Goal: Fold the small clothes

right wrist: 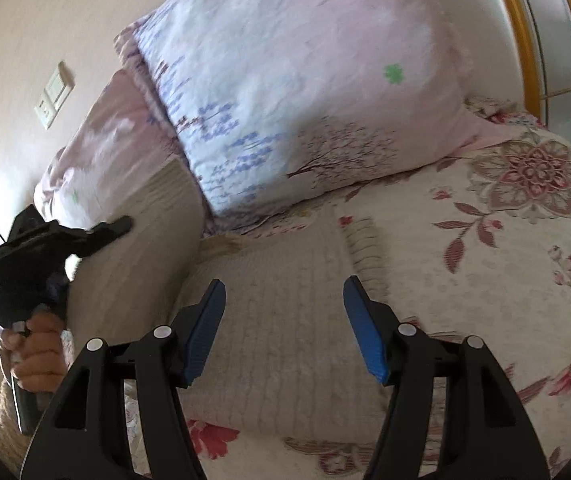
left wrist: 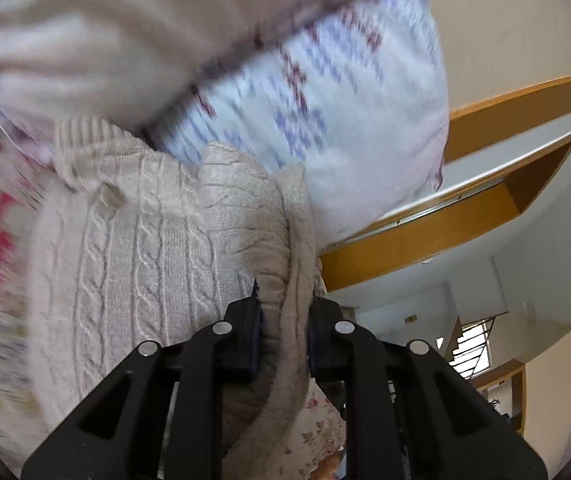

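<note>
Left gripper point(left wrist: 285, 320): clenched on a fold of the cream cable-knit sweater point(left wrist: 157, 248), knit pinched between its pads; the person's hand point(right wrist: 39, 356) gripped its handle.
Right gripper point(right wrist: 283, 328): released, blue pads apart, nothing between them, above the sweater.
Sweater: lay on the floral bedspread point(right wrist: 505, 240) toward the bed's head end, near its left edge, one part lifted by the left gripper.
Pillows point(right wrist: 305, 92): lavender-print, at the head edge, just beyond the sweater.
Writing: none could be read; wall switch plate point(right wrist: 54, 94) unmarked.

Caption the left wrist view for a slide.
Left gripper jaws pinch an edge of the cream cable-knit sweater, pillows behind.
</note>
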The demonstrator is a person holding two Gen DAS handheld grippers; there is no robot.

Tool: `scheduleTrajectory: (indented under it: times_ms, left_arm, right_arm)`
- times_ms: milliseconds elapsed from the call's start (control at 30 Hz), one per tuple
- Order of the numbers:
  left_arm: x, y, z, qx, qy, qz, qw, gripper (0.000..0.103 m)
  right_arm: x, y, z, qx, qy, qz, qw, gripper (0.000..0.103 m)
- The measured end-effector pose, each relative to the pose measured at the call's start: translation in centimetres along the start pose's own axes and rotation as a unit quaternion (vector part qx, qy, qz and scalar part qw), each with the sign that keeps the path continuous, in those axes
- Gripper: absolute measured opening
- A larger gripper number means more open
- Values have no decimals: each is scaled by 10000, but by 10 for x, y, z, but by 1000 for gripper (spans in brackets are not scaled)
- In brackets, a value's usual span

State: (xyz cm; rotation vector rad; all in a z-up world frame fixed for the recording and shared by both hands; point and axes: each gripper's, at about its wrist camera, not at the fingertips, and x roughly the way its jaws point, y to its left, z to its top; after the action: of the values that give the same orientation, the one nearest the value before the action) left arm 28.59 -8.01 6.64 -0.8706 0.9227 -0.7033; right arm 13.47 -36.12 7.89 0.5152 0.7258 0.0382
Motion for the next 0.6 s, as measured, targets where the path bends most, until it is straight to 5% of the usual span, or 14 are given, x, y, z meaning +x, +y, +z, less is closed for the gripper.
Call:
scheduleTrajectory:
  times_ms: [167,233,300,400,467,600]
  left_arm:
    - [77,-11,-29,305,698,468,9960,20]
    - [91,-8,-37,203,1062,306,9937,24]
    - [85,-13,-41,301,1263,-178,9914,26]
    - [44,-26,-40,830,1103,-321,9899,50]
    - [10,-26,-38,1223,750,35,9896,58]
    - [-33,0,-28,1562,231,1485,9762,61]
  right_arm:
    - [-8,-31,5,538,-45,197,9983,63]
    - [-5,-47,7,875,121,366,9954,63]
    - [-1,-61,8,1161,357,499,9913,63]
    - [2,-68,13,1330,501,573,9882,63]
    - [5,-66,18,1384,588,797,9854,63]
    - [25,-51,29,1233,959,835,9842,63]
